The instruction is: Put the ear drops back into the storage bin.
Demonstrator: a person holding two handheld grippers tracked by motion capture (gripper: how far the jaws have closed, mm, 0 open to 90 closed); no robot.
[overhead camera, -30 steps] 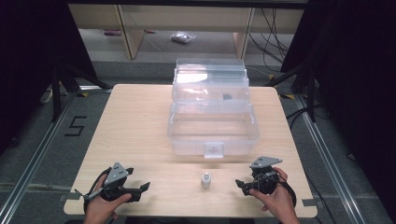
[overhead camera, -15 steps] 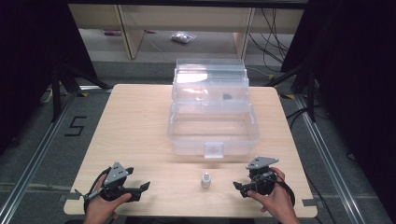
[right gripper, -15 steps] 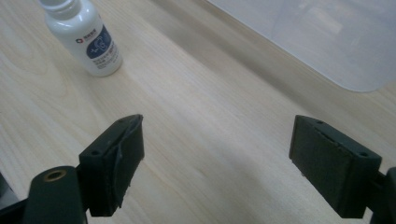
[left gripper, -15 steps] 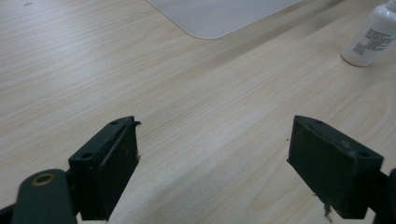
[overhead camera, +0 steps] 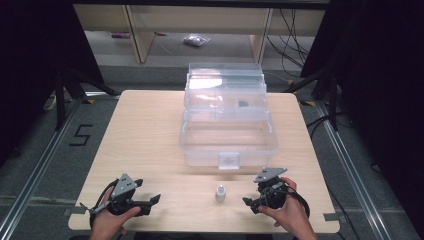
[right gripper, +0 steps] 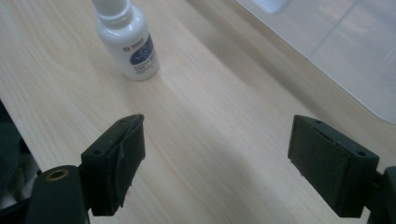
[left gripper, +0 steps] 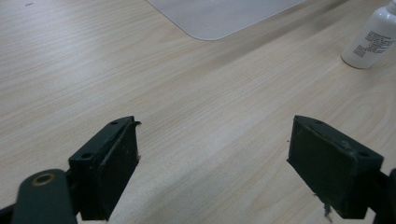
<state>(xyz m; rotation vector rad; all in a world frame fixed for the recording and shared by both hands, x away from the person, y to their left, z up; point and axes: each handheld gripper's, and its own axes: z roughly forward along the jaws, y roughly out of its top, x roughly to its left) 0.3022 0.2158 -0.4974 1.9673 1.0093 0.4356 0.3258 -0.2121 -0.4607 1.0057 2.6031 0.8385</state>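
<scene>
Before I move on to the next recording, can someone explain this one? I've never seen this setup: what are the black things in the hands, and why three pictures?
No robot arm here: a person holds a two-jaw tool in each hand. The high view looks down on a wooden table, with the left gripper and the right gripper near its front edge. The other two pictures come from cameras riding on those grippers, looking along their own black jaws. In both, the jaws stand wide apart with only bare wood between them, so nothing is held. On the table stands a clear plastic box, its lid raised behind it. Between the grippers stands a small white bottle, upright, nearer the right one; it also shows in both gripper views.
</scene>
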